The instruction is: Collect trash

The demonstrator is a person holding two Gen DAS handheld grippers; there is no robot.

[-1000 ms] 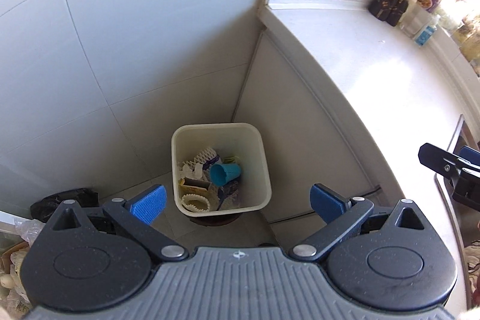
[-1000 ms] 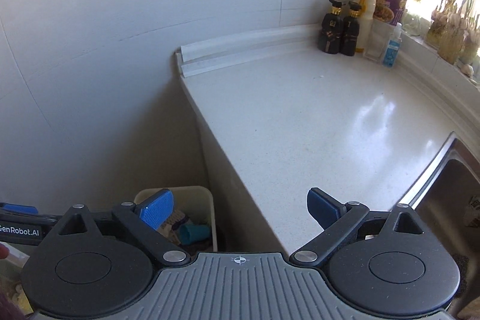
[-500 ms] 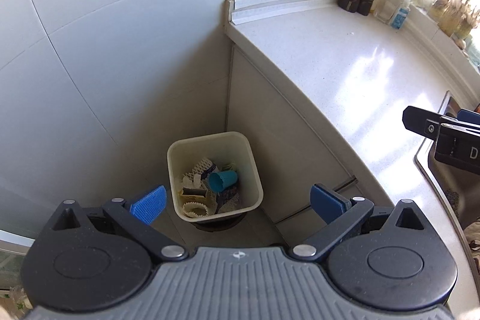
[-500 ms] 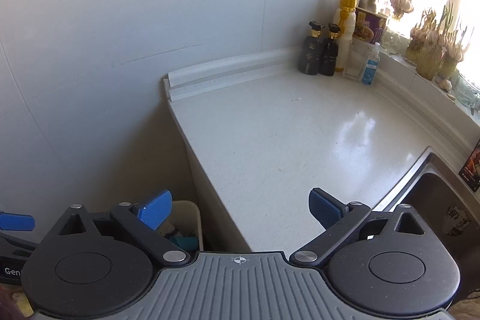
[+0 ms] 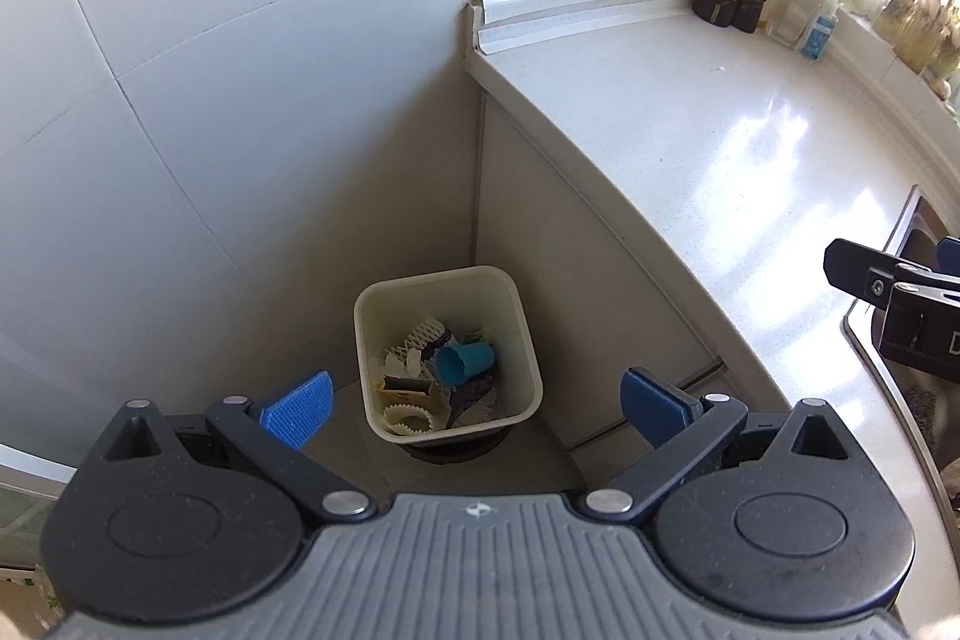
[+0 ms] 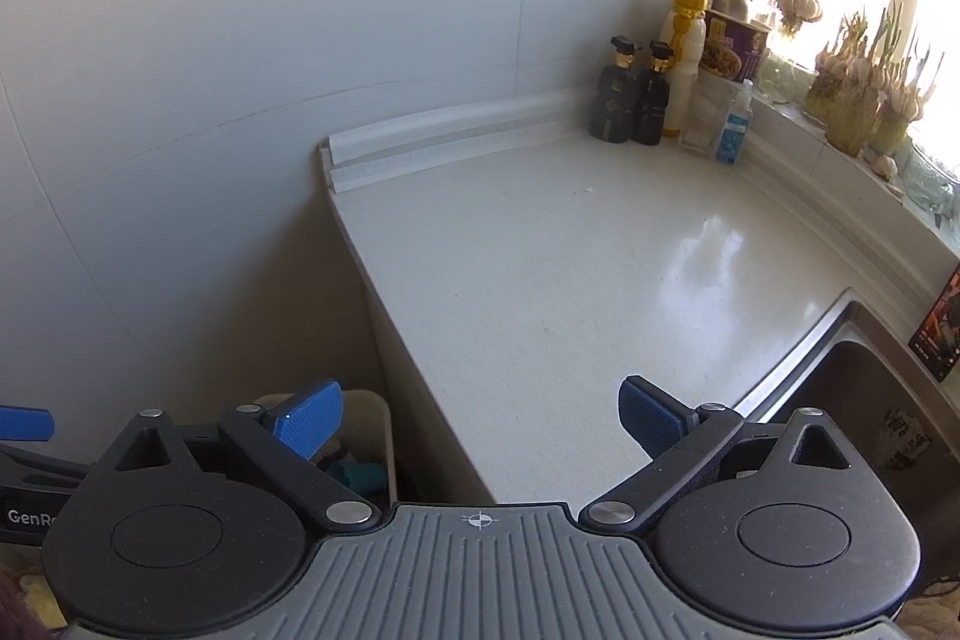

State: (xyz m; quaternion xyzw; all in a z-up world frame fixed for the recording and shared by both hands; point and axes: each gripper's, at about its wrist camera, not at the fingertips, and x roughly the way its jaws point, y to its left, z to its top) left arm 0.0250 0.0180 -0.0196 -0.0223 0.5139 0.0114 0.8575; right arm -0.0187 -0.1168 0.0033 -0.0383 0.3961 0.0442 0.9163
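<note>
A cream square trash bin (image 5: 523,340) stands on the floor in the corner beside the counter cabinet. It holds a blue cup (image 5: 465,363), white paper liners and wrappers. My left gripper (image 5: 477,403) is open and empty, high above the bin. My right gripper (image 6: 480,415) is open and empty, over the front edge of the white countertop (image 6: 570,268). Part of the bin (image 6: 375,421) shows at the lower left of the right wrist view. The right gripper also shows at the right edge of the left wrist view (image 5: 888,283).
Two dark bottles (image 6: 633,100), a yellow-capped bottle (image 6: 684,46), a purple noodle cup (image 6: 732,46) and a small sanitizer bottle (image 6: 735,124) stand at the counter's back corner. Garlic bulbs (image 6: 864,94) line the windowsill. A steel sink (image 6: 858,400) is at the right.
Both grippers have risen and tilted up; the bin looks smaller and more of the counter and wall shows. Both stay open and empty.
</note>
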